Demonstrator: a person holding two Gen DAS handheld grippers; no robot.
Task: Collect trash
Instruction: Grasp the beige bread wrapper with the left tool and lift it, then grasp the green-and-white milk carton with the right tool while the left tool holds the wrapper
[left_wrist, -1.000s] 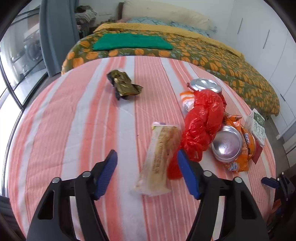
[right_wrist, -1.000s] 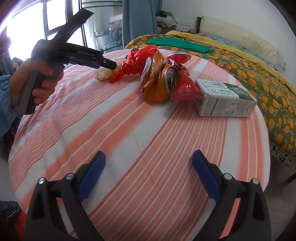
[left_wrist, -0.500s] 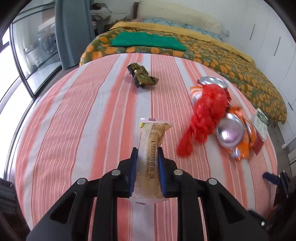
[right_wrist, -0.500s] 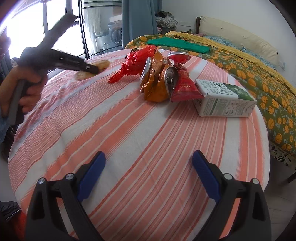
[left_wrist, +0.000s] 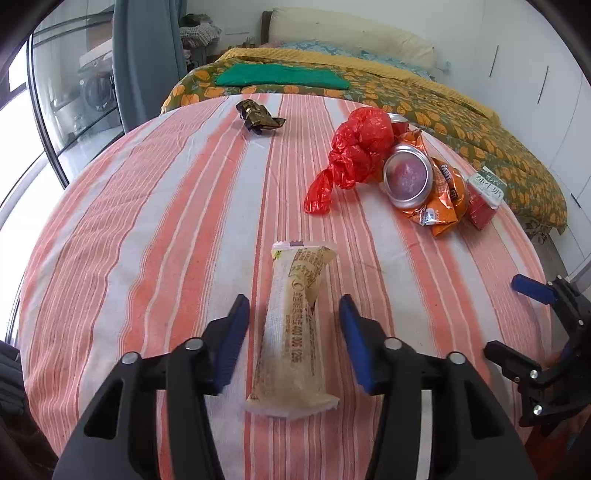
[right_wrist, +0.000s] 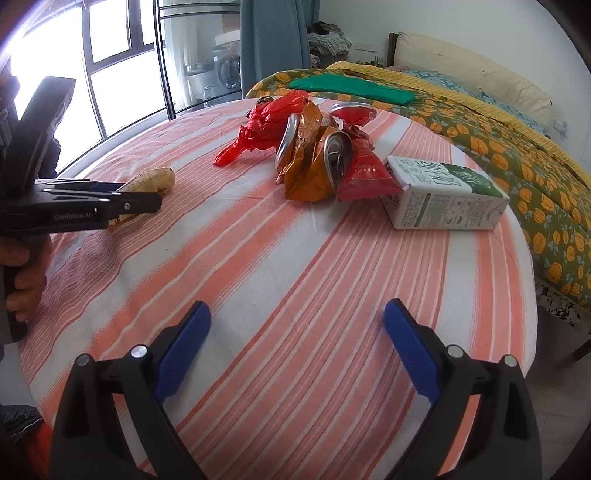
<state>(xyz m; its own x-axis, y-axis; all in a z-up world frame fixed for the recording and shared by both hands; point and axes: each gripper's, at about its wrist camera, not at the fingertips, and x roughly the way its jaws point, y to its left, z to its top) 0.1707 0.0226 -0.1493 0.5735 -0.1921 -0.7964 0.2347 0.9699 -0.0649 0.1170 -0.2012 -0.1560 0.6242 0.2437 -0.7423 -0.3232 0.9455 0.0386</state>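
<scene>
A bedroom, with a bed (left_wrist: 461, 107) behind a round bench (left_wrist: 129, 229) in a pink striped cloth. On the bench lies a long pale wrapper (left_wrist: 295, 328). It sits between the blue pads of the left gripper (left_wrist: 293, 317), and the jaws are spread wide with a gap on both sides, so nothing is gripped. In the right wrist view the wrapper looks to be resting on the cloth.

The wrapper's long side runs straight away from the left gripper. Its torn top end points toward the pile (left_wrist: 399, 166) of a red bag, cans, an orange packet and a carton. Its flat sealed end points back at the person.

If the step is to pick it up, the pads should close across the thin sides, near the middle, so it does not droop or swing. Squeeze softly, as it looks squashy. A dark wrapper (left_wrist: 258, 118) sits alone at the far edge.

The right gripper (right_wrist: 295, 347) hangs over bare cloth, jaws wide, gripping nothing.
</scene>
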